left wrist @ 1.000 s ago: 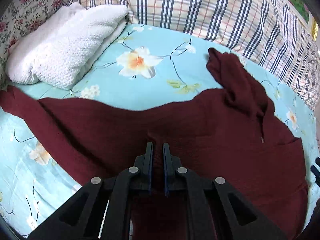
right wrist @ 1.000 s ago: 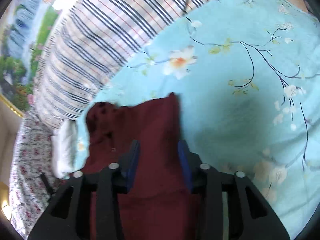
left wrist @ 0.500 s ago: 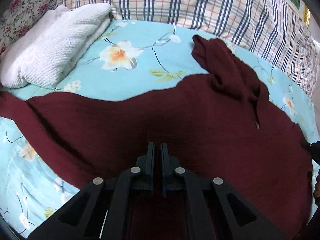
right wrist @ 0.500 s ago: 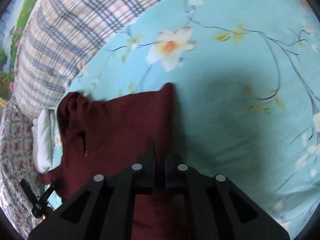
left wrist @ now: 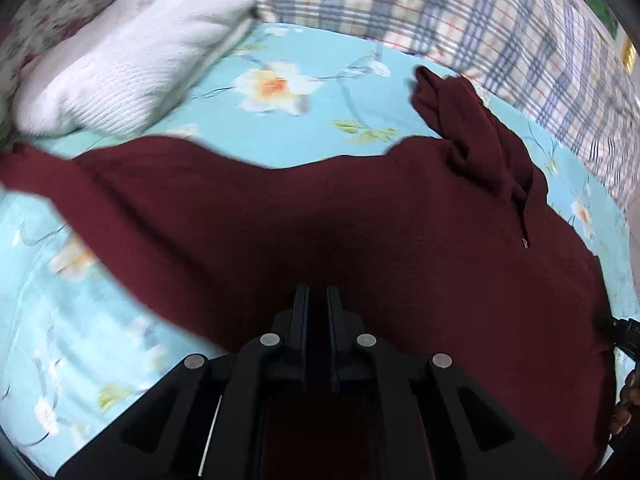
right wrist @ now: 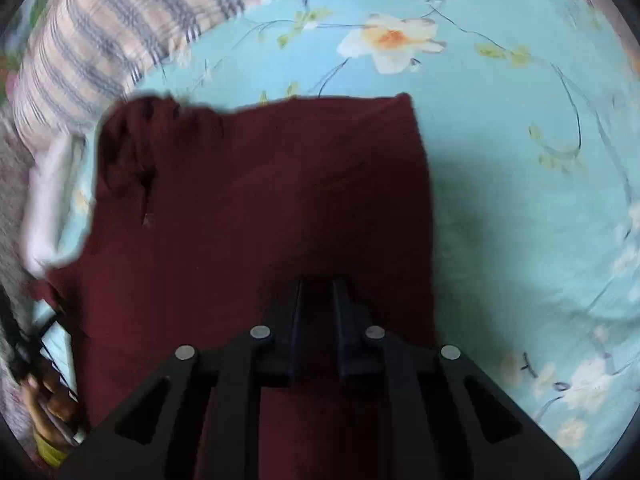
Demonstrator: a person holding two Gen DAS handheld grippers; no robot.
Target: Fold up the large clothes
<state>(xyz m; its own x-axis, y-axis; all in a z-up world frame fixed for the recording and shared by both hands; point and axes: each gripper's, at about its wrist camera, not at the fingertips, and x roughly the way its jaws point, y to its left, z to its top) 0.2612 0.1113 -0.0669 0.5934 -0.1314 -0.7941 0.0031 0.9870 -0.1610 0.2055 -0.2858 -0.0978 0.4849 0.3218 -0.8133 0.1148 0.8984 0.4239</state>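
Both tongs are down on the maroon hoodie point(left wrist: 320, 216), which is lying spread across the light blue floral bedsheet point(left wrist: 304, 120). In the left wrist view the garment is stretching from the far left edge, where a sleeve is trailing off, over to the right, with its hood point(left wrist: 452, 108) bunching at the far right, close to the plaid pillow point(left wrist: 440, 12). A drawstring tip is resting on the chest just below the hood.

The left gripper point(left wrist: 317, 300) is pointing steeply down at the near middle of the cloth; its jaws have just been opening slightly, standing only a sliver apart, with dark red fabric showing in the slot. Whether the pads are still pinching it I cannot tell.

The right gripper point(right wrist: 318, 292) is sitting on the near part of the hoodie point(right wrist: 260, 200), close to its straight right-hand edge. Its jaws have snapped nearly closed and have just been easing apart again; a narrow gap is showing with cloth between them, and the blur is hiding whether they are pressing on it.

A folded white knitted blanket point(left wrist: 132, 60) is lying at the far left, just beyond the sleeve. At the near left of the right wrist view, a person's hand point(right wrist: 52, 404) is showing beside the garment.
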